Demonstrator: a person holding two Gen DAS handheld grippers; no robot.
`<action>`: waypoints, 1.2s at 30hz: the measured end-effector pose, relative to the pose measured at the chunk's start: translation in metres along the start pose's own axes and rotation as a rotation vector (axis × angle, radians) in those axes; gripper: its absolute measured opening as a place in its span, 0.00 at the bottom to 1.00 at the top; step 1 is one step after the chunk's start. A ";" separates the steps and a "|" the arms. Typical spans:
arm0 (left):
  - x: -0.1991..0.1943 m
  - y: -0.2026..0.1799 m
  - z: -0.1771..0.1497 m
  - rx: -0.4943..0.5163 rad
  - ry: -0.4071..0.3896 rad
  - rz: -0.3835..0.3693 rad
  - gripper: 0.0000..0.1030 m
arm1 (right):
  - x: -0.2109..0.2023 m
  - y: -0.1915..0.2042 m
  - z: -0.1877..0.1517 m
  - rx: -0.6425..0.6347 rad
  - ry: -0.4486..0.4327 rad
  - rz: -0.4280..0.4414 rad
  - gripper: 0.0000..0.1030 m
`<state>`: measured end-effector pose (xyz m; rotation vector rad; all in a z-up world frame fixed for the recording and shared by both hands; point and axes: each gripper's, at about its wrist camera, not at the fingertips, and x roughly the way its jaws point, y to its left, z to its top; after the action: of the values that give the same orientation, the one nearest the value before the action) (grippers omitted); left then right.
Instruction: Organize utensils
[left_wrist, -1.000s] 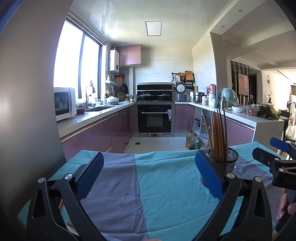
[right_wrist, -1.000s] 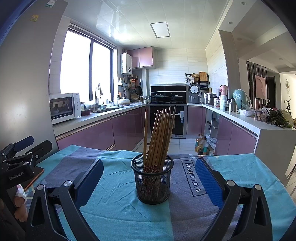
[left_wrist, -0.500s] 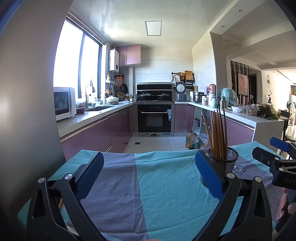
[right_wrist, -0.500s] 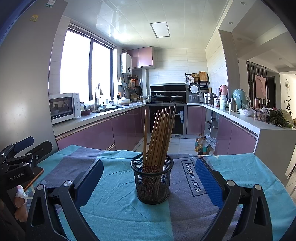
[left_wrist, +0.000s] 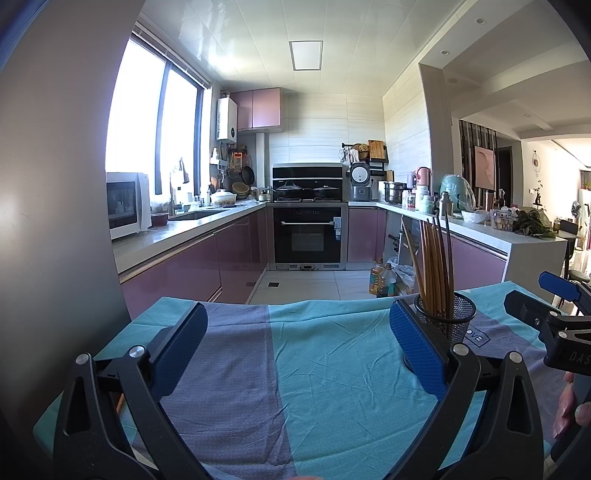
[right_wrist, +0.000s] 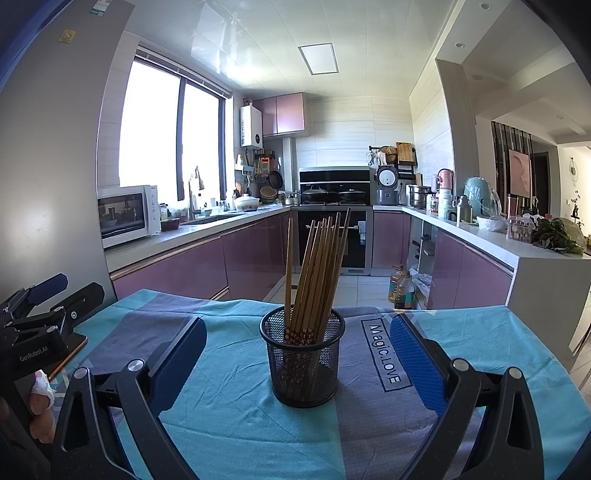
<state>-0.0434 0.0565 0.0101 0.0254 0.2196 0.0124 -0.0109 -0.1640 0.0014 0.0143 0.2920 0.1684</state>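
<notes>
Black mesh holder (right_wrist: 302, 363) stood upright on the counter (right_wrist: 229, 417), which was draped in a teal-and-grey striped cloth (right_wrist: 373, 413). A bundle of wooden chopsticks (right_wrist: 314, 273) stood inside the holder, patterned ends down, tops fanned and leaning slightly right; one stick stood apart at the left of the bundle, nearly vertical.

Right tongs (right_wrist: 297, 363) were spread wide, blue pads either side of the holder and clear of it, nothing pinched. The holder sat roughly centred between the two pads and a little beyond them. Printed lettering "Magic.LOVE" (right_wrist: 384, 354) ran along the grey stripe just right of the holder.

Left tongs (left_wrist: 298, 350) were likewise spread wide with nothing between them, over bare cloth to the left of the holder. In the left wrist view the holder (left_wrist: 448, 319) appeared just behind the right-hand pad, partly hidden by it, chopsticks (left_wrist: 434, 269) rising above the rim. The right tongs (left_wrist: 550, 306) showed at the far side of the holder from that view, with fingers of the person's hand at the frame edge.

From the right wrist view, the left tongs (right_wrist: 44, 306) lay well left of the holder, near the counter's left edge, over a thin brown-edged flat object (right_wrist: 70, 354) on the cloth; what it was could not be told.

Beyond the holder: a kitchen with mauve cabinets (right_wrist: 192, 266), a white microwave (right_wrist: 125, 214) and an oven (right_wrist: 356, 240).
</notes>
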 end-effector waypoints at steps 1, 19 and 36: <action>0.000 0.000 0.000 -0.001 0.000 0.000 0.94 | 0.000 0.000 0.000 0.000 0.000 -0.001 0.93; 0.001 0.000 0.000 -0.001 0.001 0.002 0.94 | 0.000 0.000 0.000 -0.003 0.000 -0.003 0.93; 0.002 -0.001 0.000 -0.001 0.002 0.001 0.94 | -0.001 0.000 0.001 -0.003 -0.001 -0.007 0.93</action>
<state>-0.0417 0.0557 0.0092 0.0246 0.2220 0.0140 -0.0119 -0.1640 0.0023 0.0100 0.2902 0.1618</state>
